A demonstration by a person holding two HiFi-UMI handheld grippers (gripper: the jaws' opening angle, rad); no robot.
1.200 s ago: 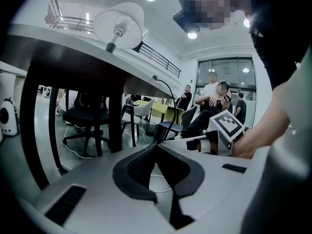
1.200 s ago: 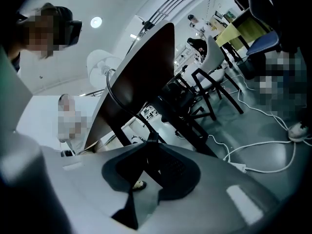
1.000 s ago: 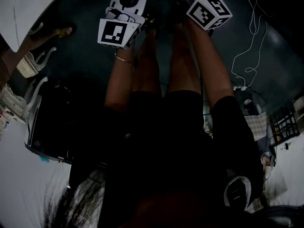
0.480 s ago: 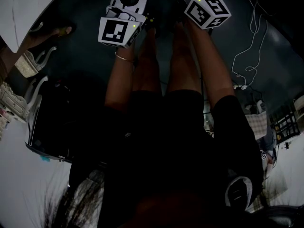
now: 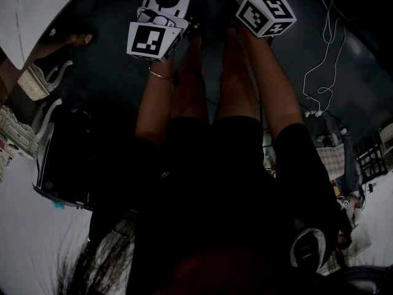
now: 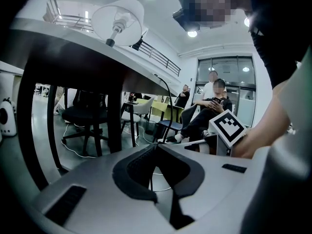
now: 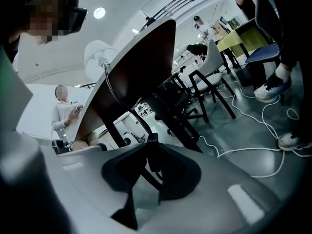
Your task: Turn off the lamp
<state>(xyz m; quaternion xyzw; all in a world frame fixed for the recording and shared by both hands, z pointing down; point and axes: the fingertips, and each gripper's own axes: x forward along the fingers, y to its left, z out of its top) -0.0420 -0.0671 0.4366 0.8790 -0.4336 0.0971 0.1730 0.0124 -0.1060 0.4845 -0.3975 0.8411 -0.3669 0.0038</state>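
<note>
Two grippers are held low beside the table, below its top, so that each gripper view looks up at its dark underside. The lamp has a white shade and stands on top of the table near the edge. Its thin black cord comes off the table edge and hangs down in front of the table to the grippers.

The left gripper has its jaws drawn almost together, and their tips pinch the cord where it hangs below the table edge. The right gripper is just beside it. Its jaws stand at a narrow gap, pressed on a small black switch set in the cord. The top of the switch sticks up between the tips, and the cord climbs from there towards the lamp on the table.

From the head view, both grippers sit side by side at the top of the frame, over the person's legs. That view is very dark.

An office chair stands under the table on its far side. Seated people are well beyond the table. White cables trail across the floor away from the table legs.
</note>
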